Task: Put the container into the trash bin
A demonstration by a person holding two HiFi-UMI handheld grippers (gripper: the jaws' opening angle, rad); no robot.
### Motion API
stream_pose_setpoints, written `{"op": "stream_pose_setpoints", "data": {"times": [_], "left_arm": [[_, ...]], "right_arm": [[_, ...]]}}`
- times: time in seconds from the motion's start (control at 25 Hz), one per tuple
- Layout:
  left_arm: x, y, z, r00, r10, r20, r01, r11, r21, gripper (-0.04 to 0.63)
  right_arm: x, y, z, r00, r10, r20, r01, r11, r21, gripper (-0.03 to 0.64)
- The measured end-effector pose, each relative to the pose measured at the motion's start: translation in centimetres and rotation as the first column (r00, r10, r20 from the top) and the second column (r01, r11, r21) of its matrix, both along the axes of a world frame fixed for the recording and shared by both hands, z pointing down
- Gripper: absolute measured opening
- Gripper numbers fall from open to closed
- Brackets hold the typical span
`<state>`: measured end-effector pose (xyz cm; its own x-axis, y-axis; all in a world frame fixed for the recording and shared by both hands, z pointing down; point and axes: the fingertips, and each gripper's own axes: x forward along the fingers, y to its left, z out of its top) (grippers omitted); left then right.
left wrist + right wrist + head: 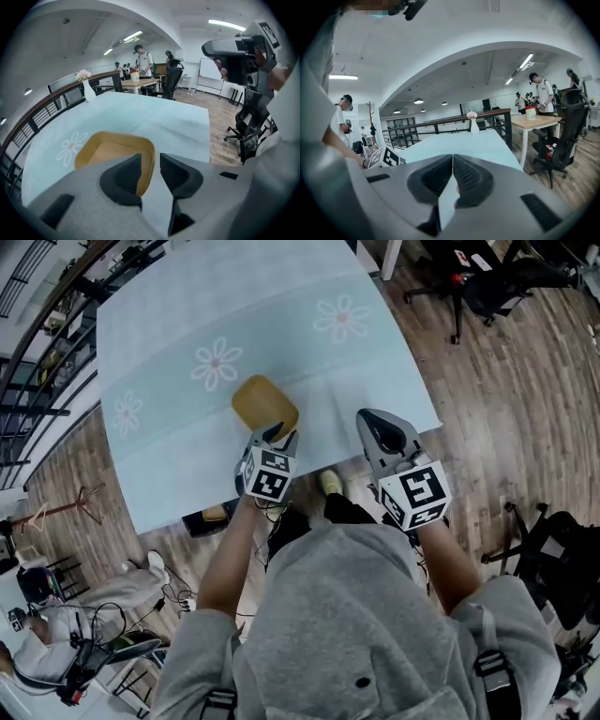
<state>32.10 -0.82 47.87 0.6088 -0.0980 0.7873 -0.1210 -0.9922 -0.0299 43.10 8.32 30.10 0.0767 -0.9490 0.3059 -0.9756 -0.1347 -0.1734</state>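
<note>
The container (264, 405) lay on the table (169, 324), near its front edge. The left gripper (273, 435) stood just before it, at the near rim, which lined up with the gap between the parted jaws. The right gripper (382, 430) was to the right, apart from the container, over the table's front right corner. A vase (87, 90) stood at the far left corner. A railing (37, 352) ran along the table's left, and a chair (478, 282) stood on the floor to the right.

Three cameras, one table (281, 296)
Head view looks steeply down; left gripper view sits low, close to the same container (265, 404); right gripper view faces level, apparently sharing the far vase (87, 89).
</note>
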Motion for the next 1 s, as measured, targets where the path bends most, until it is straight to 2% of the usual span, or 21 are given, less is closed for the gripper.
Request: {"op": "stream_pose_setpoints", "data": {"times": [0.28,0.52,0.64,0.8,1.0], "left_arm": [[-0.3,0.0,2.3,0.997,0.000,0.073,0.001,1.000,-0.004,0.112],[-0.2,-0.4,3.4,0.988,0.048,0.146,-0.064,0.992,0.112,0.079],[0.1,-0.4,3.8,0.984,0.054,0.170,-0.079,0.987,0.143,0.038],[0.3,-1.4,3.0,0.992,0.011,0.125,-0.032,0.986,0.161,0.034],[-1.7,-2.9,0.9,0.995,-0.063,0.074,0.049,0.983,0.178,0.034]], "right_arm": [[0.3,0.4,0.9,1.000,0.015,0.010,-0.015,1.000,-0.010,0.026],[0.1,0.5,1.2,1.000,0.006,0.008,-0.006,1.000,-0.016,0.026],[0.1,0.6,1.3,1.000,-0.003,0.004,0.003,1.000,-0.015,0.026],[0.1,0.1,1.5,1.000,-0.014,0.000,0.014,1.000,-0.007,0.026],[-1.3,-1.0,1.3,0.999,-0.052,0.012,0.052,0.999,-0.008,0.026]]}}
